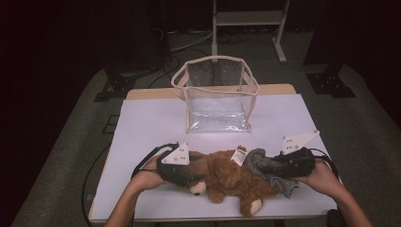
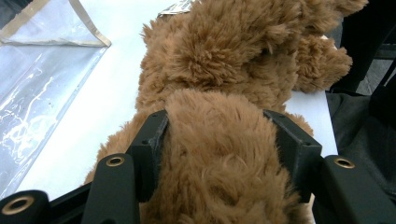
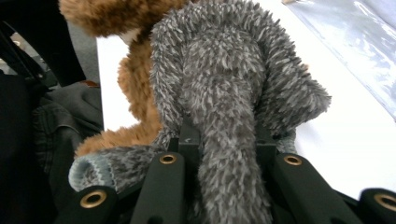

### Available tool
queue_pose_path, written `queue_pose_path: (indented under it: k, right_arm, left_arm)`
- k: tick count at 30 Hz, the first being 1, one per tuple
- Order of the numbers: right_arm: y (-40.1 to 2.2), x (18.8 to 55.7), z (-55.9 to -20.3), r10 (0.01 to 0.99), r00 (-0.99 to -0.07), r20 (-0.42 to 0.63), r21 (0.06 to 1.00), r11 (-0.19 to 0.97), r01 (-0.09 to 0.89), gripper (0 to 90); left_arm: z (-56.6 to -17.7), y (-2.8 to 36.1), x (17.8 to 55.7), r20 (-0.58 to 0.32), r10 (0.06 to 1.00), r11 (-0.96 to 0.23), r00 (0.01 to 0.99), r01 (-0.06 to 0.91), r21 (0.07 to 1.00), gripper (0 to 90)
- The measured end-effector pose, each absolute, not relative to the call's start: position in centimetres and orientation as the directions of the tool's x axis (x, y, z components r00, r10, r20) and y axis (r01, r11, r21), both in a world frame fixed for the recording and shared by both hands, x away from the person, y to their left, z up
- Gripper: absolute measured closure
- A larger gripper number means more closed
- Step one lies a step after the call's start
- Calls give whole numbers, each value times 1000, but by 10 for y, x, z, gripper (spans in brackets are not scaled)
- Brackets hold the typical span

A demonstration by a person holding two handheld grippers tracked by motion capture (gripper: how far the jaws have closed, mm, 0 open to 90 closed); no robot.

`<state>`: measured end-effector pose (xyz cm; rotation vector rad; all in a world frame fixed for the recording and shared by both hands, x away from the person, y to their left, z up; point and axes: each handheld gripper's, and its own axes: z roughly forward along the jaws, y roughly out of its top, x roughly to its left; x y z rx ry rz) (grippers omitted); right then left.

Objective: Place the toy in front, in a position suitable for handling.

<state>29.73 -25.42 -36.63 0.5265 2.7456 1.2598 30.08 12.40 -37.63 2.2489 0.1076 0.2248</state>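
- Dark room, white-topped table [image 1: 142, 123] with a wooden back edge, cables on the floor behind it.
- Clear plastic bag [image 1: 215, 94] with cream trim stands upright and open-mouthed at the back middle of the table, probably waiting to take the toys.
- Brown teddy bear [image 1: 227, 177] lies on its side along the front edge, paper tag [image 1: 239, 157] sticking up near its middle.
- Left gripper [image 1: 182, 172] is at the bear's left end; left gripper view shows both jaws pinching a thick lump of brown fur [image 2: 219, 154], pads pressed into the pile. Looks like a hold to steady or lift the bear.
- Grey fuzzy sock [image 1: 265, 165] is draped against the bear's right end, touching it, near the table's front right.
- Right gripper [image 1: 283, 166] has it: right gripper view shows 2 jaws squeezed tight on a narrow fold of the grey sock [image 3: 224, 140], the rest flopping over the jaws.
- Judgement: each hand grips 1 soft item so they can be pulled apart or carried to the bag.
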Motion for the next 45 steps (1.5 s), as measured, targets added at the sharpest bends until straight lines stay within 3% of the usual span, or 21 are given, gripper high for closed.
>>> queue_pose_path:
  k: [11,18,25,36,41,45]
  right_arm:
    - [-215,310,-340,253,-968,2,756,633,167,722]
    - [-235,301,-363,293,-953,76,755,608,247,722]
    - [-241,303,-343,302,-953,27,767,606,214,721]
    - [-159,336,-295,151,-988,-42,763,643,66,721]
    - [-123,343,-307,87,-996,-23,706,707,46,721]
    - [-118,340,-332,62,-998,21,655,753,60,723]
  left_arm:
    - [-377,126,301,125,157,-633,980,2,774,440]
    - [-378,126,302,118,158,-626,980,7,780,440]
    - [-377,124,303,125,162,-633,979,6,774,440]
    - [-376,122,302,138,156,-640,978,-6,768,439]
    - [-376,122,301,142,156,-641,977,-9,768,439]
    - [-378,122,301,133,160,-630,978,-2,777,435]
